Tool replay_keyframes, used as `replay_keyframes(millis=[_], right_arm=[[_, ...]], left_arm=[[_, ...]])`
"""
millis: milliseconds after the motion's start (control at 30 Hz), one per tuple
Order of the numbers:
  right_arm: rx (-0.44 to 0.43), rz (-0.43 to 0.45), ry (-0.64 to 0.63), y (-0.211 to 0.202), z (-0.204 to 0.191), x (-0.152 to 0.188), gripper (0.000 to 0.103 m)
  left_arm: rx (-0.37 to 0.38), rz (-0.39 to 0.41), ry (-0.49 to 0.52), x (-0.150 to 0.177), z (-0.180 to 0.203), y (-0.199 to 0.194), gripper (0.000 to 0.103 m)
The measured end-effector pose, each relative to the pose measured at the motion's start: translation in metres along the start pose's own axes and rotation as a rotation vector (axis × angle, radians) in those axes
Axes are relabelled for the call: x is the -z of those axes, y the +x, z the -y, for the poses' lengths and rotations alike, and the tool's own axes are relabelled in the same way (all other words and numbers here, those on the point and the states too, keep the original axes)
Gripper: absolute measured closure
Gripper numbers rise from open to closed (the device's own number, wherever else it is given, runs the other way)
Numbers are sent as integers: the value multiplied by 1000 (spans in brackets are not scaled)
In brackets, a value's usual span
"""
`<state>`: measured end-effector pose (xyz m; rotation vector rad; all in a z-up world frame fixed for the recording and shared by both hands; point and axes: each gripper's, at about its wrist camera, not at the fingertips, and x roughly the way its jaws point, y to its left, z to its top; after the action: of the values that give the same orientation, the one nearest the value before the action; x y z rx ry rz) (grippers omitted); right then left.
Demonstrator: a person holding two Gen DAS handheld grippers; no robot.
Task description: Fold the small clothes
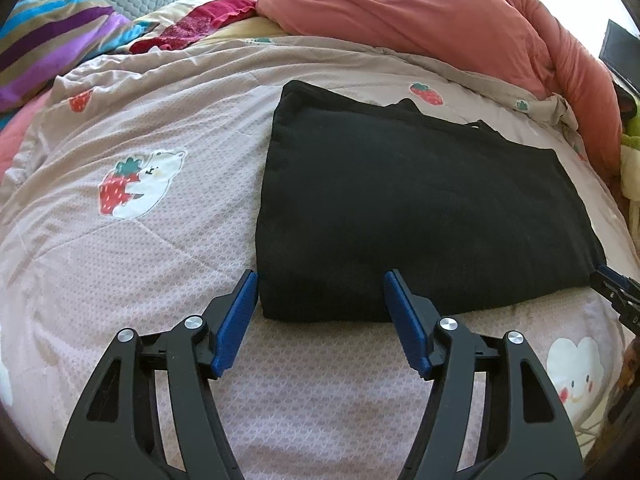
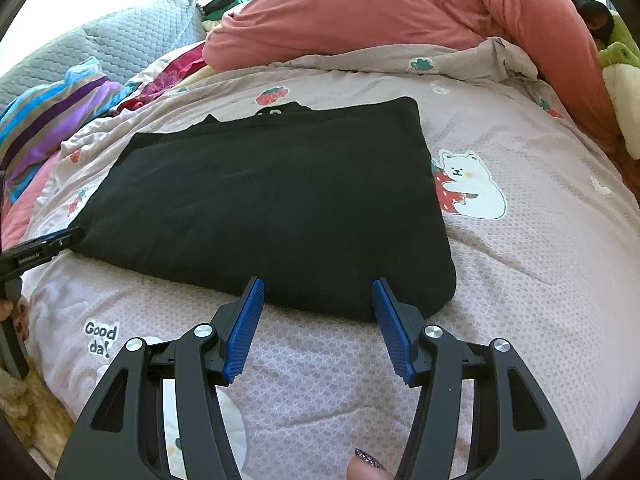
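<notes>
A black garment (image 1: 420, 208) lies folded into a flat rectangle on the pink patterned bedspread (image 1: 140, 260). My left gripper (image 1: 321, 276) stands open at the garment's near left corner, one blue pad beside the edge and the other over the cloth, neither pressing on it. In the right wrist view the same black garment (image 2: 272, 200) fills the middle. My right gripper (image 2: 318, 282) is open over its near right edge, nothing pinched. Each gripper shows in the other's view: the right gripper (image 1: 616, 284) at the right rim, the left gripper (image 2: 44, 244) at the left rim.
A salmon duvet (image 1: 420, 20) is bunched along the far side. A striped cloth (image 1: 52, 36), a red garment (image 1: 208, 20) and a grey quilted pillow (image 2: 132, 36) lie at the far left. A green plush (image 2: 624, 80) sits far right. A person's fingertip (image 2: 366, 468) shows below.
</notes>
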<state>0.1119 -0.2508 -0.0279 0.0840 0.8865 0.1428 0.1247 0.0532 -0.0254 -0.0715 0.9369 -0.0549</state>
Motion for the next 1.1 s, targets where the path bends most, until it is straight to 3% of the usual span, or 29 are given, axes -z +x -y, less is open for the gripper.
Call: replay_keyframes(millis=[167,400,467,667,767,933,1100], right_arm=[[-14,17,-12,-9,-8,-1,47],[-53,43,-47,-21,-31,-8,29],[-66,53,-60,-23,-39,-11,26],[-95,65,-114,-26,-65,-18,25],[-108,75,-147,-25,-81,-20,15],[-122,84,-215,-18,-110,-24,14],[-136,87,-279,-9,-138,-26,13]], left_arm=[[-2,10,4,3,-1,-8,44],[-8,28,-2,4,-7,-21,41],[-14,35,-8,4,-11,-24,33],[-33,51,-29,2,-23,-32,24],[-40,54,-45,1,-29,-34,17],[-58,59,-71,-3,-42,-34,10],[-84,58,-86,-9,-55,-32,10]])
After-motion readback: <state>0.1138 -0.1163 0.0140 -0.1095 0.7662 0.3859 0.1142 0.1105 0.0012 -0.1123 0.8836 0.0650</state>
